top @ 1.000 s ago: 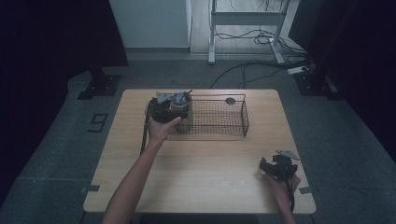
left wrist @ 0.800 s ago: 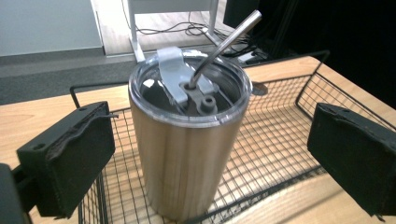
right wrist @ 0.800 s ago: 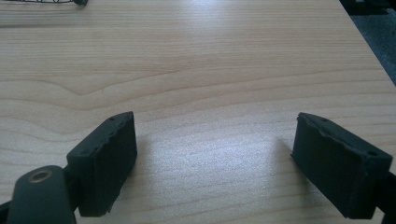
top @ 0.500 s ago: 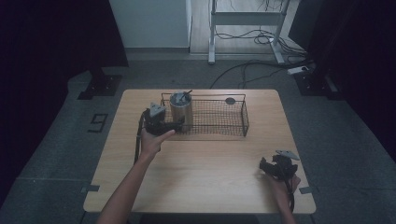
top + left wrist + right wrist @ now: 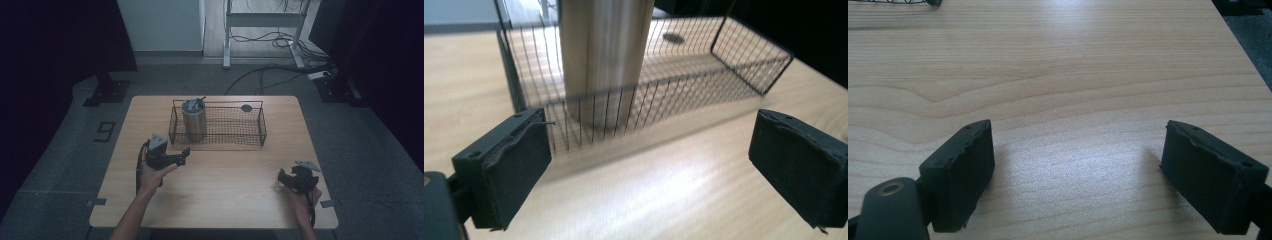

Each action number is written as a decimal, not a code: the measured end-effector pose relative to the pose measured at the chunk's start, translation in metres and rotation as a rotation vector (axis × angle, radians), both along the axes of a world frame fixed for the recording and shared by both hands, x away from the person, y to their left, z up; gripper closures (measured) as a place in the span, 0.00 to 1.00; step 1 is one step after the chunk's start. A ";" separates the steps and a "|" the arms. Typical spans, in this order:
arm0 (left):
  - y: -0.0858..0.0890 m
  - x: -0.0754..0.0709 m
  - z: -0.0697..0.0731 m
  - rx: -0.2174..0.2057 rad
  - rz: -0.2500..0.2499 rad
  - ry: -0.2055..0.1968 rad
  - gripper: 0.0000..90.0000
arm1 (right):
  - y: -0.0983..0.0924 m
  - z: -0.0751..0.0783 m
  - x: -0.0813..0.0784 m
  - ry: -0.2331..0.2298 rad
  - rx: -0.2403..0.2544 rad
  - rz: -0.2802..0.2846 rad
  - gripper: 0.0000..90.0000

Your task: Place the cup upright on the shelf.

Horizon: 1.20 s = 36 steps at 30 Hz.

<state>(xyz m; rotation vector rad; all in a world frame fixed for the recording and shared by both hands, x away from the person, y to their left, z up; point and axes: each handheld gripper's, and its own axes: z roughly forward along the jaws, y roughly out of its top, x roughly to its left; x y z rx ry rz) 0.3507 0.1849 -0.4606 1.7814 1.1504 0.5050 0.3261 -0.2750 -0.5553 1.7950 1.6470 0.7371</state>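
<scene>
One steel tumbler (image 5: 194, 120) now stands upright in the wire basket's (image 5: 252, 126) left end, near the table's (image 5: 235, 180) far edge. Left gripper (image 5: 183, 155) has backed off empty, jaws apart but just closing slightly; placement looks done. Right gripper (image 5: 283, 178) idle, open.

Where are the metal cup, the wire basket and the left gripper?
metal cup (image 5: 194, 122), high view, its side wall.
wire basket (image 5: 262, 131), high view, right end wall.
left gripper (image 5: 184, 153), high view, between its jaw tips.
</scene>
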 end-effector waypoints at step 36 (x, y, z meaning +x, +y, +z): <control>0.017 -0.048 -0.064 0.105 0.006 0.114 0.08 | 0.000 0.000 0.000 0.000 0.000 -0.001 0.15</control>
